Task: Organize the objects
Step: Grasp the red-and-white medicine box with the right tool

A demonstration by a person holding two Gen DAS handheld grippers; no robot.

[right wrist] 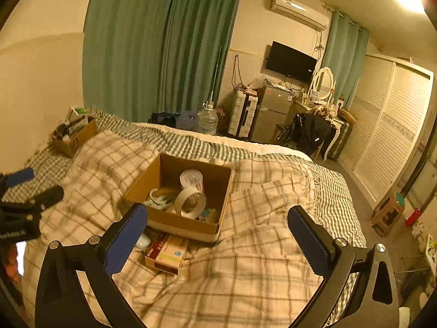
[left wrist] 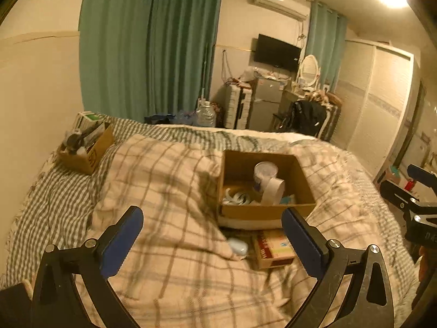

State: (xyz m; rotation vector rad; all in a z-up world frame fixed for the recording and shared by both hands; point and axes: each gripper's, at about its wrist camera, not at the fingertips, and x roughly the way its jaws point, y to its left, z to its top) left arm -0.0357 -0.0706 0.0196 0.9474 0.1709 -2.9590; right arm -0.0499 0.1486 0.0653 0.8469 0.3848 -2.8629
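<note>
An open cardboard box (left wrist: 301,177) sits on the plaid blanket in the middle of the bed; it also shows in the right wrist view (right wrist: 139,184). Inside are a roll of white tape (left wrist: 273,190) (right wrist: 190,201), a clear cup (left wrist: 265,172) (right wrist: 191,179) and a white-teal item (left wrist: 236,196). In front of the box lie a flat red-and-yellow packet (left wrist: 274,248) (right wrist: 168,252) and a small pale blue object (left wrist: 238,246) (right wrist: 142,241). My left gripper (left wrist: 213,232) is open and empty above the blanket, near the box. My right gripper (right wrist: 218,232) is open and empty, just right of the box.
A second cardboard box (left wrist: 87,150) (right wrist: 72,139) full of items sits at the bed's far left near the wall. Beyond the bed are green curtains (left wrist: 153,43), a water jug (left wrist: 206,113), a suitcase, a small fridge, a chair with a black jacket (right wrist: 311,131) and a wardrobe at right.
</note>
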